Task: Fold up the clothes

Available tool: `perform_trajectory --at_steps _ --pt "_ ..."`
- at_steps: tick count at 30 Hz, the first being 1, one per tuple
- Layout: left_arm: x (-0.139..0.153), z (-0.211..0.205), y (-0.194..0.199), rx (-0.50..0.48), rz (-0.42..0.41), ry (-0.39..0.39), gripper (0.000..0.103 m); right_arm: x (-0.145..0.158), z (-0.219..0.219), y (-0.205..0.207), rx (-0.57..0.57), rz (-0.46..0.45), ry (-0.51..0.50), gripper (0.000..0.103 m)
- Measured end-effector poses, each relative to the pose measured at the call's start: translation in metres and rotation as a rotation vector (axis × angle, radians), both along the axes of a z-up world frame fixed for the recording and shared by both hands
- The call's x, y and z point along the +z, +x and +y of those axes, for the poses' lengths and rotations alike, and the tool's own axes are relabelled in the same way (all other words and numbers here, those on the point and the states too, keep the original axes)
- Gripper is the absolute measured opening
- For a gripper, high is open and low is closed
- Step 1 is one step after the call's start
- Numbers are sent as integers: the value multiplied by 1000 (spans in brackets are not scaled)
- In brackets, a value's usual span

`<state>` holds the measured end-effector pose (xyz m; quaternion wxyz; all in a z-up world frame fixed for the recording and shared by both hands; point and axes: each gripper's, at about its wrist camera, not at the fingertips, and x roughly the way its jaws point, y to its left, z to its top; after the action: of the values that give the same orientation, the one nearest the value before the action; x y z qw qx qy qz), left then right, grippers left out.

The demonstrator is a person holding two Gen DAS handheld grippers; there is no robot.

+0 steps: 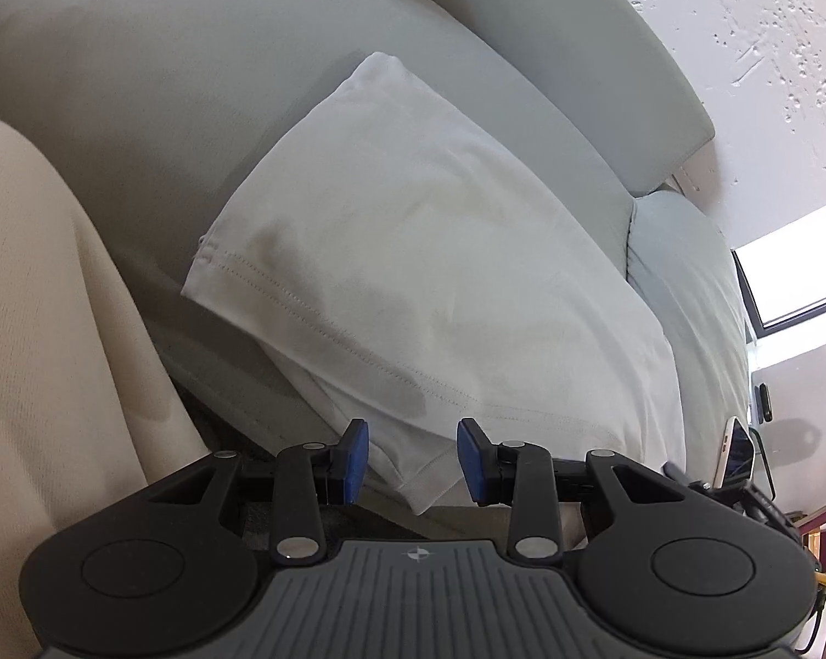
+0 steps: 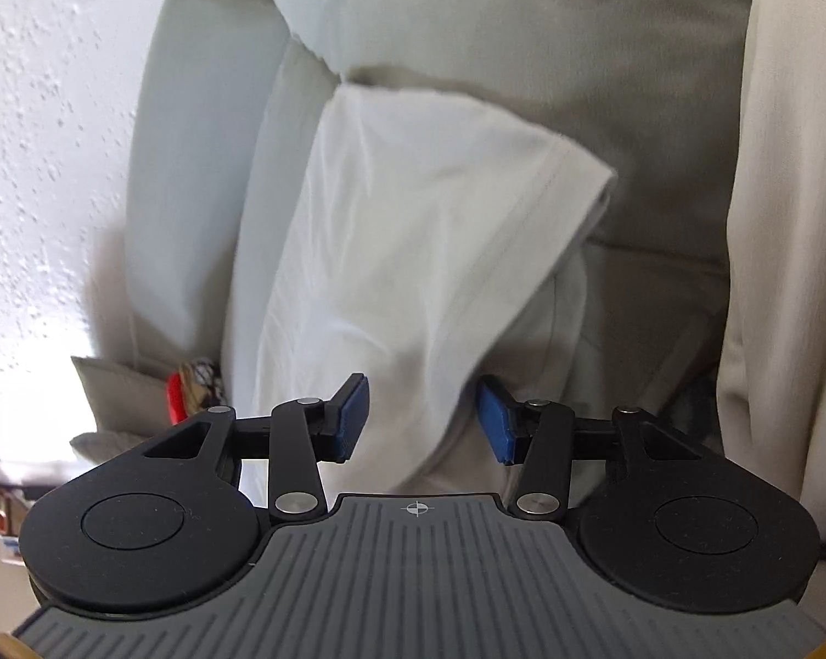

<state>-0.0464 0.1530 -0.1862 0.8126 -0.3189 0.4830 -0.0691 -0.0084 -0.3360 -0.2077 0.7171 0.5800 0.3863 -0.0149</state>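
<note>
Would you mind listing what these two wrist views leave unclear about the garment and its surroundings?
- White garment: its near corner runs between the open jaws of the left gripper; the gripper body cuts it off.
- Right view: the garment is motion-blurred, so seams and layers are unreadable; the right gripper hides its lower end.
- Red item beside the sofa cushion: too small and blurred to identify.

Each camera sits just behind its own gripper and looks forward along the two blue-padded fingers, close over a grey sofa (image 1: 138, 82). The left wrist view faces the folded white garment (image 1: 413, 274) from one end, its length running toward 11 o'clock. The right wrist view meets the same garment (image 2: 413, 252), running toward 12 o'clock. Both views share garment, cushions and white wall (image 1: 769, 55).
</note>
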Motion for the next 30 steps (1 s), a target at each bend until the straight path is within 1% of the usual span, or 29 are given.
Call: perform_trajectory --at_steps 2,5,7,9,12,15,23,27,30 --pt "-1 2 -1 4 8 -1 33 2 -6 2 -46 -27 5 48" --pt "-4 5 -4 18 24 -14 34 5 -14 5 -67 -31 -18 47" --pt "-6 8 -6 40 32 -40 34 5 -18 6 -74 -27 -30 47" --pt "-9 11 -8 78 37 -79 34 4 -20 6 -72 -18 -37 47" --pt "-13 23 -11 166 53 -144 34 2 -20 7 -59 -19 -45 47" --pt "-15 36 -12 239 57 -188 33 1 -20 6 -52 -22 -41 47" --pt "-29 20 2 201 110 -322 33 -1 -19 5 -32 -21 -40 47" --pt "-42 15 10 203 135 -359 33 -1 -18 6 -24 -21 -42 47" --pt "-44 19 10 222 141 -382 33 -1 -19 5 -29 -28 -38 47"
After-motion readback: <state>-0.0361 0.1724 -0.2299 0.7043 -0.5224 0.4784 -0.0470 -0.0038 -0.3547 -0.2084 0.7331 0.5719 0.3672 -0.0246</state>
